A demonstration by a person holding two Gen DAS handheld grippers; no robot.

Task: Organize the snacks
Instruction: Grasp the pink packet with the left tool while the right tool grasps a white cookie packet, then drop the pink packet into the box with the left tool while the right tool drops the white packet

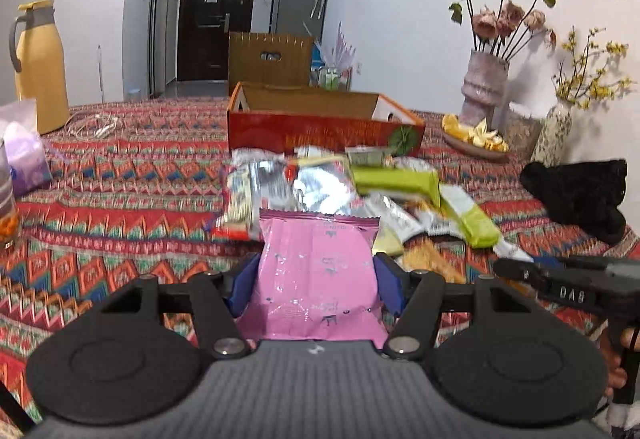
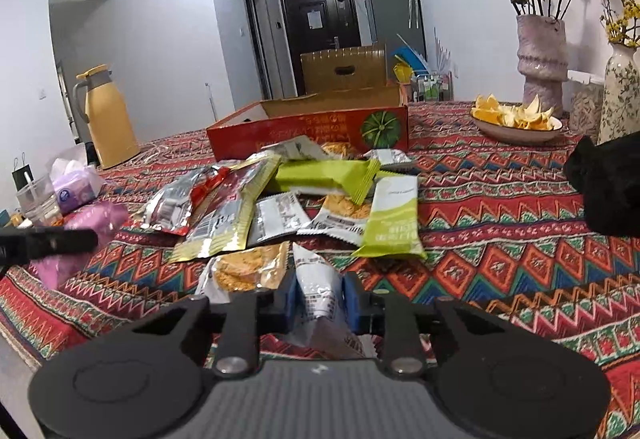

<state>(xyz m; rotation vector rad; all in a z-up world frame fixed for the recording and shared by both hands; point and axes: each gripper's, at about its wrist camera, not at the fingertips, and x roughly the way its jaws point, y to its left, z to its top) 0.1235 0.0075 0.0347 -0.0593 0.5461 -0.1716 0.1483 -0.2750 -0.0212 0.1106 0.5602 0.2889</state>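
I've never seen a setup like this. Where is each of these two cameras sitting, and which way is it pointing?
Left wrist view: sits on the left claw, looking forward over the pink packet it grips, toward the snack pile and red box; the right claw's black tip and some of the person's fingers show at right.
Right wrist view: sits on the right claw, gripping a white packet; the left claw's tip shows at left.
Shared: red box, green wrappers, yellow jug, vase of dried roses.

green wrappers (image 2: 394, 217): 2 | vases (image 2: 542, 55): 2 | red box (image 2: 308, 133): 1 | yellow jug (image 2: 106, 115): 1
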